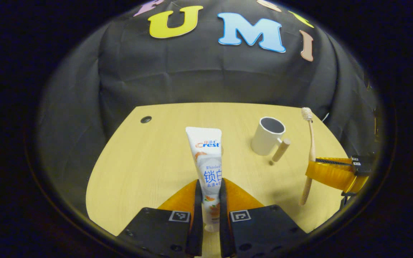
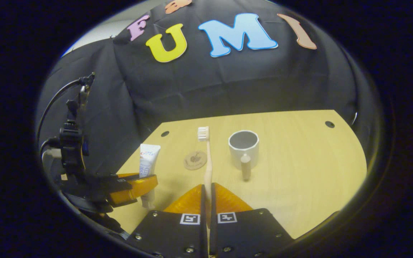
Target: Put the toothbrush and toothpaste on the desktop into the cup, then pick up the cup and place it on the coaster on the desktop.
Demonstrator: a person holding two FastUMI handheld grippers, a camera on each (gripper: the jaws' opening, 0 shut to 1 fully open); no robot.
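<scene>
Left gripper [image 1: 210, 200], bottom centre of its view, is clamped on the upright toothpaste [image 1: 207, 168]. Right gripper [image 2: 206, 206] is clamped on the upright toothbrush [image 2: 206, 161]. The cup [image 2: 244, 148] stands centre frame, up and right of the brush, probably nearer the right hand; the coaster [image 2: 195, 159] lies left of the brush.

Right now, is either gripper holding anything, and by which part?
Both are. The left gripper is shut on the toothpaste near its cap end, tube upright. The right gripper is shut on the toothbrush low on its handle, bristles up.
</scene>
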